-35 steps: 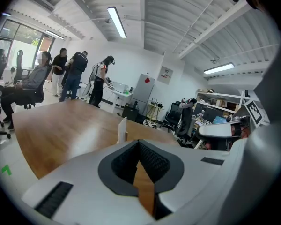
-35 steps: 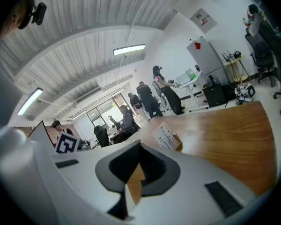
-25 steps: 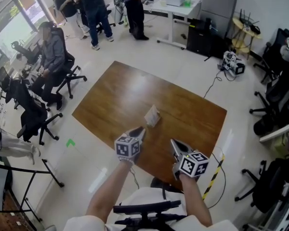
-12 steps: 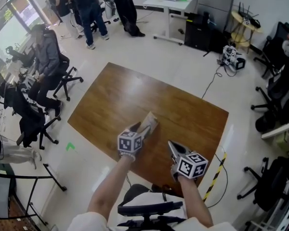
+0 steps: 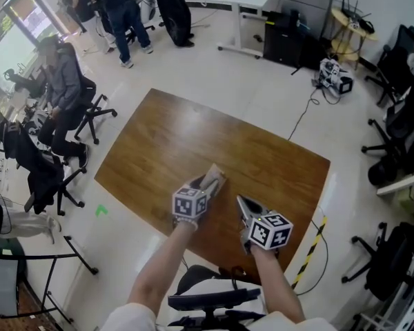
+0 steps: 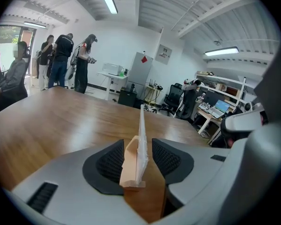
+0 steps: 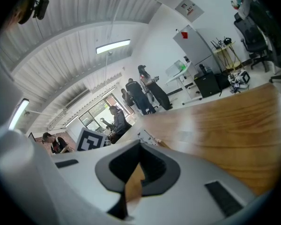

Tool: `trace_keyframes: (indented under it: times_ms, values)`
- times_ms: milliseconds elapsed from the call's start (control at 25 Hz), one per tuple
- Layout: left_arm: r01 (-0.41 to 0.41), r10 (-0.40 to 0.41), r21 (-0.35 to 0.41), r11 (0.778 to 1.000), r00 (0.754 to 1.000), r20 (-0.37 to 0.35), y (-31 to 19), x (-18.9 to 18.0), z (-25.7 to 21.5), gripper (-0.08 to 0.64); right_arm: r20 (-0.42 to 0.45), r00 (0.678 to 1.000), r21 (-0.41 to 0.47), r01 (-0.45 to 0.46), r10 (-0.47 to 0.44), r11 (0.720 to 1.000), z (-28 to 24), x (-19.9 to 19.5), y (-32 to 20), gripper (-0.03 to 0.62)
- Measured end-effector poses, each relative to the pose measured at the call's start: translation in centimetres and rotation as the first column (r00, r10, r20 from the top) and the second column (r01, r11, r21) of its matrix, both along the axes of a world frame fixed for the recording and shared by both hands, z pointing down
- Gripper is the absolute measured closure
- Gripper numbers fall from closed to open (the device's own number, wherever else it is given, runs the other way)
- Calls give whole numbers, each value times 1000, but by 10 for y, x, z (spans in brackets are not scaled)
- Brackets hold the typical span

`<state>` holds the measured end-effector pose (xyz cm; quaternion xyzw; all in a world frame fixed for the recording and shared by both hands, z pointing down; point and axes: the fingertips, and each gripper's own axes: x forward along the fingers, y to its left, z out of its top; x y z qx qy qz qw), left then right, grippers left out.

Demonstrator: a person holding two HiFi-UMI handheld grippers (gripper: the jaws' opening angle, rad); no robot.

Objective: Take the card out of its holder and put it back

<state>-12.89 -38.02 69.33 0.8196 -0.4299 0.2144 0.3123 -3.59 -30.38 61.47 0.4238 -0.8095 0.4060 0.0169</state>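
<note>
A clear card (image 6: 141, 125) stands upright in a peach holder (image 6: 129, 165) on the wooden table (image 5: 276, 164). In the head view the holder (image 5: 216, 176) sits near the table's middle. My left gripper (image 5: 208, 182) straddles it. Its jaws have just been closing, with the holder between the pads (image 6: 166, 156). A narrow gap still shows on the card's right side, so I read it as open. My right gripper (image 5: 240, 200) hovers over the table just right of the holder, its jaws drawn together on nothing. From the right gripper view the holder (image 7: 147, 137) lies ahead to the left.
Several people (image 5: 62, 74) sit or stand at the room's far left. Office chairs (image 5: 48, 171) stand left of the table and more chairs (image 5: 393, 150) to the right. A cable (image 5: 303, 119) runs over the floor behind the table. Striped tape (image 5: 309, 247) marks its near right corner.
Both grippers have moved forward and down over the table. The left one, short of the holder a second ago, now has its jaws around it.
</note>
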Motion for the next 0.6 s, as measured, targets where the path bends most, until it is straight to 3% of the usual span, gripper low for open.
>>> trace_keyframes:
  times_ms: [600]
  values:
    - [-37,36,36,999,999,23,0,1,2,508,9,1000,-16,-20,20,1000,6,5,-7,581]
